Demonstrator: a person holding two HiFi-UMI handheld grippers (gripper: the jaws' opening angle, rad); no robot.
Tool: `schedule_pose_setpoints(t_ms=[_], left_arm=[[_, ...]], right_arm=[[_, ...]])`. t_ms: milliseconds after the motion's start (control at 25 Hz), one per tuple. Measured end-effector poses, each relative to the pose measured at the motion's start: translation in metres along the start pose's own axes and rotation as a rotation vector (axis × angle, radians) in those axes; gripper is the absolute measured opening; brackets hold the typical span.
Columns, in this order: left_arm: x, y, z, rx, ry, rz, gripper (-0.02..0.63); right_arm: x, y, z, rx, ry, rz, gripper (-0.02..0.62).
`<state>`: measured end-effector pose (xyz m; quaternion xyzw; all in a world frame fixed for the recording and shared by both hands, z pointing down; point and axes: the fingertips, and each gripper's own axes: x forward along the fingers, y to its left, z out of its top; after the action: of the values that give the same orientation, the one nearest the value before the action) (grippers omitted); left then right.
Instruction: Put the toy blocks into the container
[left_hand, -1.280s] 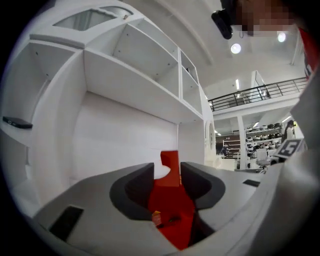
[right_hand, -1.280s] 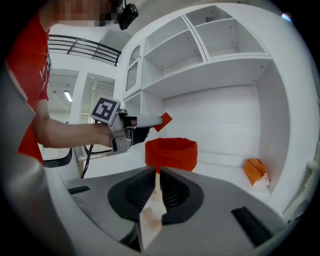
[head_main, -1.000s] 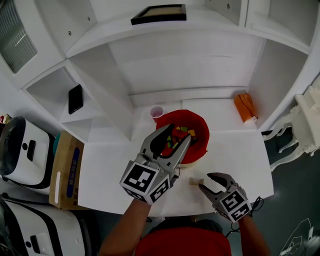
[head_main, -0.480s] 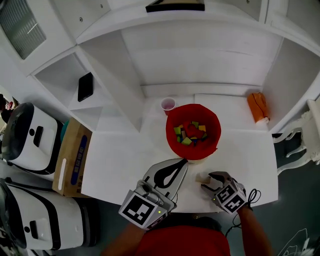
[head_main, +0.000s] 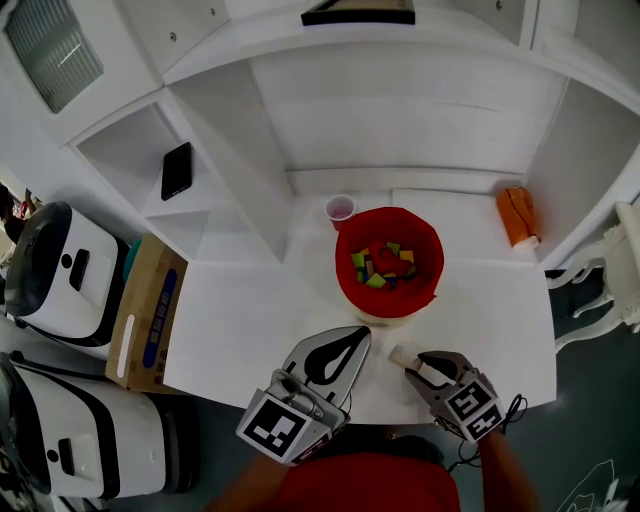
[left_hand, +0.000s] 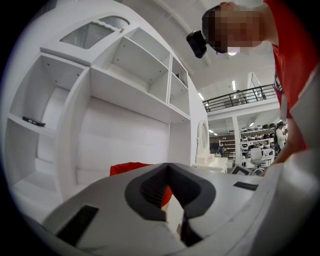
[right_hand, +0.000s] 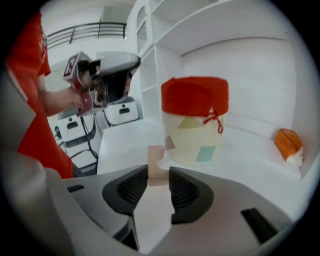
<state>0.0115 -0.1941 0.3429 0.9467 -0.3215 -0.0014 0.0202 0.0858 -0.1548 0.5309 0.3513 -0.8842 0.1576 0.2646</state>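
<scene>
A cream container with a red fabric rim (head_main: 347, 288) holds several coloured toy blocks (head_main: 383, 265) at the middle of the white table. A pale wooden block (head_main: 399, 356) lies just in front of it. My right gripper (head_main: 412, 366) is at this block with its jaws closing; in the right gripper view the block (right_hand: 156, 159) sits between the pads, which touch both its sides, with the container (right_hand: 195, 130) just beyond. My left gripper (head_main: 364, 334) hovers near the table's front edge, shut and empty. In the left gripper view the red rim (left_hand: 127, 169) shows behind the left gripper (left_hand: 167, 171).
A pink cup (head_main: 340, 209) stands behind the container. An orange object (head_main: 516, 215) lies at the back right. A black phone (head_main: 176, 170) rests on a left shelf. A cardboard box (head_main: 145, 312) and white appliances (head_main: 55, 275) stand left of the table.
My left gripper drew back from over the container toward the table's front edge and shut. My right gripper moved forward so its jaws now enclose the wooden block.
</scene>
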Motion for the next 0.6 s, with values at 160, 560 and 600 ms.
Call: schedule_pose_setpoints(t_ms=[160,560,600], left_arm=[[-0.006,0.001,0.002,-0.006,-0.002,0.01,0.014],[-0.009,-0.01,-0.001,-0.036,0.016,-0.024,0.014],[-0.009,-0.011,-0.002,-0.042,0.029,-0.029,0.014]], right_arm=[[-0.053,0.0,0.066,0.076,-0.262,-0.04,0.153],[-0.09,-0.047,0.208,0.013,-0.524,-0.176,0.155],[-0.082,-0.052,0.213,0.012,-0.517,-0.182,0.156]])
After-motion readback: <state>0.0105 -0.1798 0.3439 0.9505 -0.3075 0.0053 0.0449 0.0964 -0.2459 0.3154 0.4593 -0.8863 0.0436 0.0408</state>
